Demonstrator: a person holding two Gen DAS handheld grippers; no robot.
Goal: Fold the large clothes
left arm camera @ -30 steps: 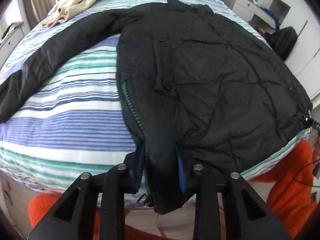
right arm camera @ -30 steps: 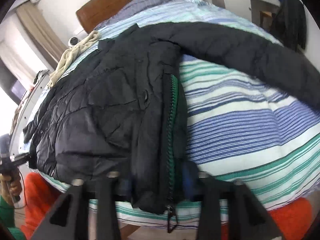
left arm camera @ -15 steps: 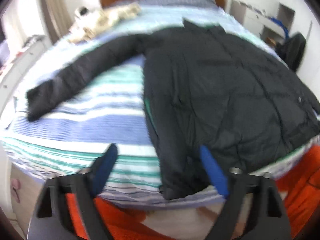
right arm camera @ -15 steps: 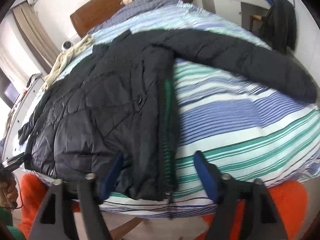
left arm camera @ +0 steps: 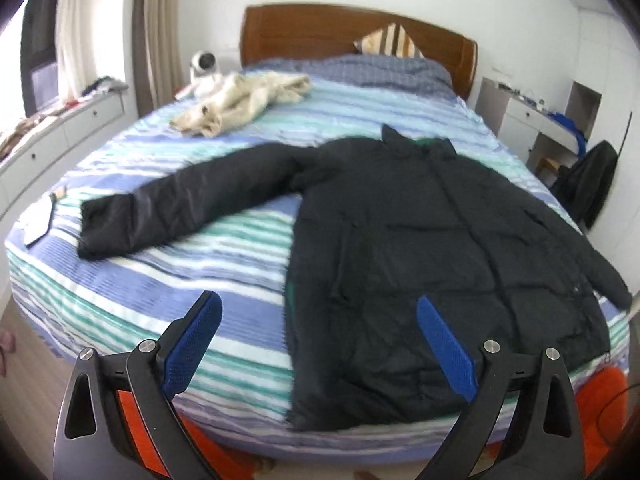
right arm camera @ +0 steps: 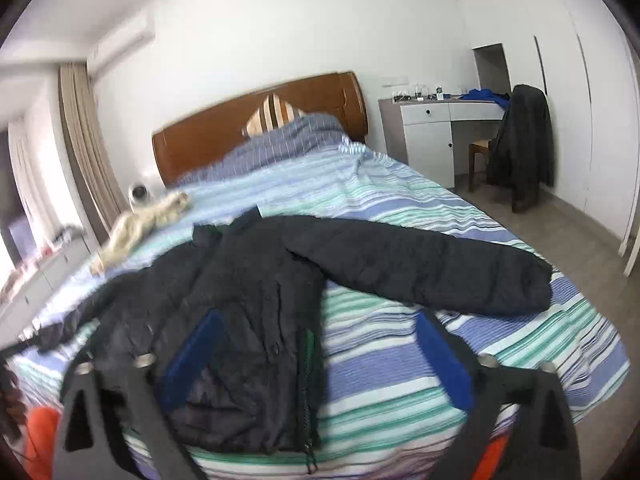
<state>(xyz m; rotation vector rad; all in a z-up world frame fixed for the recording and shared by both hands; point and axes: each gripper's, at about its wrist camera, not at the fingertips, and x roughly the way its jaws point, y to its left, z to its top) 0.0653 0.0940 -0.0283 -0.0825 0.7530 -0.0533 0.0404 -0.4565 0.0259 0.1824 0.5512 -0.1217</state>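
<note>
A black puffer jacket (left arm camera: pixel 440 248) lies flat on the striped bed (left arm camera: pixel 160 288), front closed, its hem at the near edge. One sleeve (left arm camera: pixel 180 208) stretches out to the left in the left wrist view. The other sleeve (right arm camera: pixel 420 268) stretches right in the right wrist view, where the jacket's body (right arm camera: pixel 248 312) fills the lower left. My left gripper (left arm camera: pixel 318 304) hovers above the hem, its jaws opening wide with nothing pressed between the blue pads. My right gripper (right arm camera: pixel 318 320) hangs over the zipper edge, its jaws also opening and gripping nothing.
A cream garment (left arm camera: pixel 244 100) and a small white device (left arm camera: pixel 202 64) lie near the wooden headboard (left arm camera: pixel 340 28). A white drawer unit (left arm camera: pixel 60 132) runs along the left. A desk (right arm camera: pixel 428 136) and a chair draped with a dark garment (right arm camera: pixel 520 140) stand on the right.
Both grippers let go of the jacket's front hem and spread their jaws wide. Both rose and tipped upward, bringing the headboard and room into view.
</note>
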